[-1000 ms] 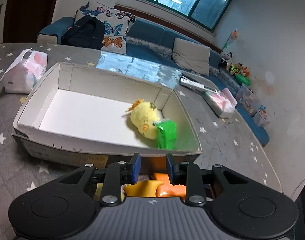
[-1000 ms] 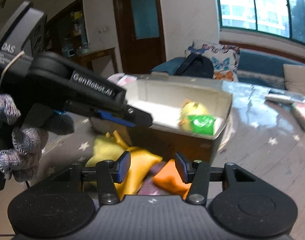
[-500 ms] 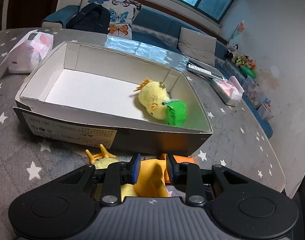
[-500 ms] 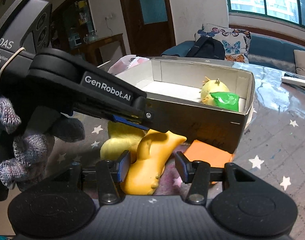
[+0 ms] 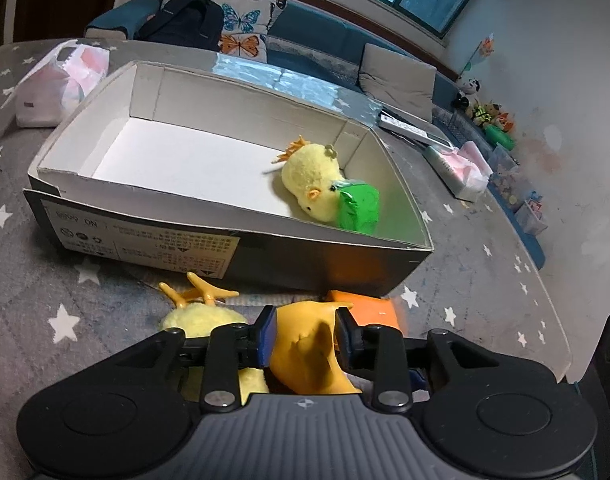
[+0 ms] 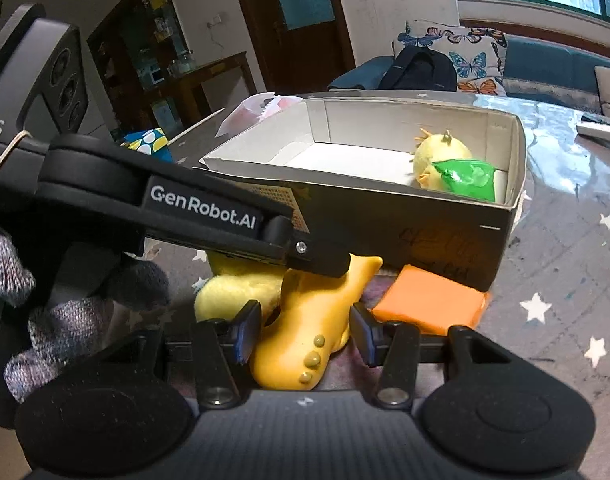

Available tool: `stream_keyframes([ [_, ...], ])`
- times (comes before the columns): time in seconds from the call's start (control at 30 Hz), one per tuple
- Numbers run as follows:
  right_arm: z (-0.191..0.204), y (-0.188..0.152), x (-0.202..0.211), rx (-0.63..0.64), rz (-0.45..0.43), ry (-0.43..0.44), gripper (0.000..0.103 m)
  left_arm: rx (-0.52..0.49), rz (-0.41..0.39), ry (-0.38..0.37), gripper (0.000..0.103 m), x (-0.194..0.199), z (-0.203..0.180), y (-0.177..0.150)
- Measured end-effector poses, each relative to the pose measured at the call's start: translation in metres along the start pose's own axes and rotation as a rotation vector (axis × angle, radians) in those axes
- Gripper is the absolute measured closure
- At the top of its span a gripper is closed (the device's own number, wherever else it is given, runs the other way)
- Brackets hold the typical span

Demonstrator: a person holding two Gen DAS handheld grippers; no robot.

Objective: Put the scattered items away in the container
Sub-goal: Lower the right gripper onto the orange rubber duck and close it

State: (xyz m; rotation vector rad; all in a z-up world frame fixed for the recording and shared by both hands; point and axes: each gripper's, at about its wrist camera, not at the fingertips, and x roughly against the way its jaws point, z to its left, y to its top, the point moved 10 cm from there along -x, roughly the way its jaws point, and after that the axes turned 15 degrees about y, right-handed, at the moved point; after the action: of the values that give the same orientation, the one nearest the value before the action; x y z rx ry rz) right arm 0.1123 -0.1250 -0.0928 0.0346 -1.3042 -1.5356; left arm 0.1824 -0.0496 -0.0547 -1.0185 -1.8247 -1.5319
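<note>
Straddling the yellow rubber toy (image 5: pixel 309 354), the left gripper (image 5: pixel 305 334) has its jaws against both flanks, clamped on it just outside the cardboard box (image 5: pixel 241 240). The right gripper (image 6: pixel 301 330) waits with jaws apart around the same toy (gaps either side). A plush chick (image 5: pixel 311 184) and green packet (image 5: pixel 359 208) lie inside the box; an orange block (image 6: pixel 429 300) rests on the tabletop (image 5: pixel 485 280).

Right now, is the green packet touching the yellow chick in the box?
Touching: the left wrist view shows the green packet pressed against the chick, overlapping its face, no gap.
</note>
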Motion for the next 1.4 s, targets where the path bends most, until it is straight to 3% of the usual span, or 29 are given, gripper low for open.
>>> stream_keyframes([
  [0.23,-0.002,0.0,0.015,0.033,0.019,-0.027,0.055,0.031,0.041,-0.043,0.064,-0.005,-0.005,-0.005],
  [0.5,-0.005,0.0,0.007,0.014,0.026,-0.018,0.055,-0.011,0.032,0.01,0.063,-0.01,-0.01,-0.008],
  [0.73,-0.014,-0.003,0.003,-0.062,0.01,0.001,0.056,0.022,0.045,0.013,0.063,-0.01,-0.006,-0.009],
  [1.4,-0.017,-0.005,0.006,-0.086,0.01,0.001,0.057,0.01,0.025,0.031,0.062,-0.007,-0.01,-0.013],
])
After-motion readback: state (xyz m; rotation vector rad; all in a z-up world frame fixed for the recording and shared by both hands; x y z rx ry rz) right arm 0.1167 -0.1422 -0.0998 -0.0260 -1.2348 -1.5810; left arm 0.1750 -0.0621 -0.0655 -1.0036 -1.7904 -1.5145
